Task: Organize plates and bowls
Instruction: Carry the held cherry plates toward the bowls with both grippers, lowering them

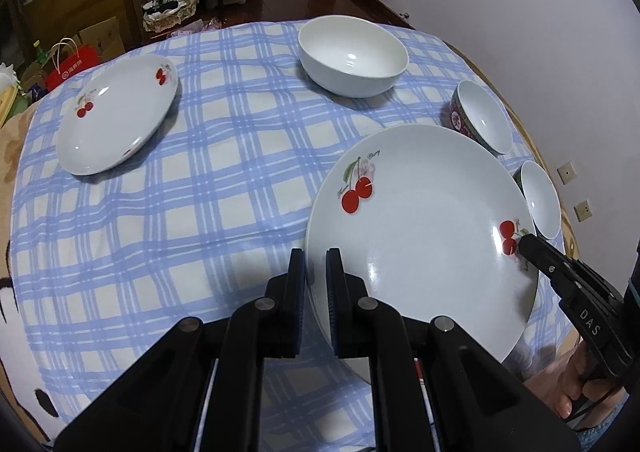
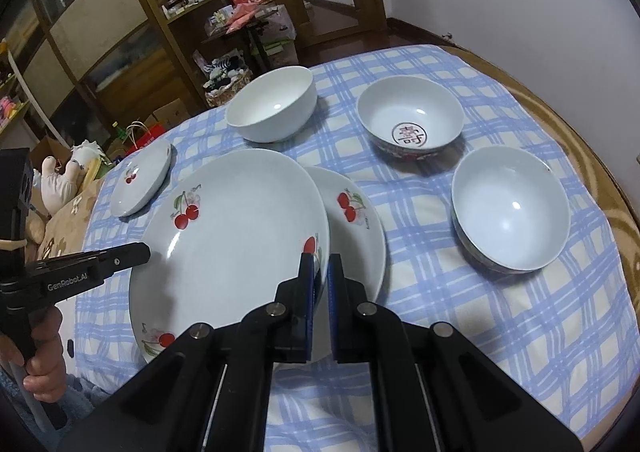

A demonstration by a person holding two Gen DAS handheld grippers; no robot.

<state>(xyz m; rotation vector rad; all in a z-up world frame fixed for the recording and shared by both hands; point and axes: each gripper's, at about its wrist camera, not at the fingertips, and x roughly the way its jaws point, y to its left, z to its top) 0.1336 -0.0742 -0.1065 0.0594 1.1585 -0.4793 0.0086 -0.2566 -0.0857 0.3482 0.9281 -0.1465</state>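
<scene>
Both grippers hold a large white cherry plate (image 1: 424, 228), also in the right wrist view (image 2: 236, 236), tilted above the checked cloth. My left gripper (image 1: 316, 260) is shut on its left rim. My right gripper (image 2: 322, 264) is shut on its right rim. A second cherry plate (image 2: 356, 224) lies partly under it on the cloth. A third cherry plate (image 1: 116, 114) lies at the far left. A plain white bowl (image 1: 352, 56) stands at the back. A patterned bowl (image 2: 410, 118) and another white-lined bowl (image 2: 510, 210) stand on the right.
The blue checked cloth (image 1: 224, 180) covers a round wooden table (image 2: 600, 156). Shelves, a basket (image 1: 170, 12) and bags (image 1: 72, 60) stand on the floor beyond the far edge. A white wall is on the right. Soft toys (image 2: 60, 180) lie at the left.
</scene>
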